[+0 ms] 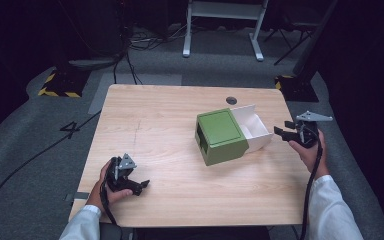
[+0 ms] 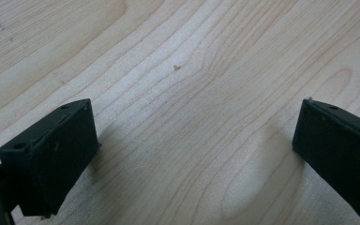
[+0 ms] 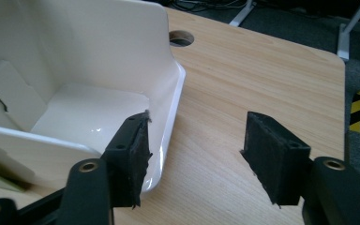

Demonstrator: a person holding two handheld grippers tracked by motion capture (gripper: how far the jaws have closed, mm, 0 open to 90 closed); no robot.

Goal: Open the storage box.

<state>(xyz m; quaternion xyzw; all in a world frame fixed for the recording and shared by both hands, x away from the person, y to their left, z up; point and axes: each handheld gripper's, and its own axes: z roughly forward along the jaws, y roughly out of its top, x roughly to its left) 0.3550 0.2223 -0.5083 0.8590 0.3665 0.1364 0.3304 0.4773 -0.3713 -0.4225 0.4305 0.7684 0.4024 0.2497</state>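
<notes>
Near the table's right edge: green box (image 1: 221, 136) with white drawer (image 1: 254, 127) pulled out toward my right gripper (image 1: 281, 132).
My right jaws gape empty at the drawer's end wall; my left gripper (image 1: 141, 186), also spread and empty, rests by the near-left corner of the table (image 1: 155, 120). Risk, as I judge it: shoving the drawer with the box unbraced would slide the whole box, or the thin wall could slip a shallow pinch.

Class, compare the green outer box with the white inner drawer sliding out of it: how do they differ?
The green cardboard box is closed on top; the glossy white drawer is open-topped and empty. The green box looks larger, and the white drawer sticks out of its right end towards the right gripper. Both rest on the wooden table.
</notes>
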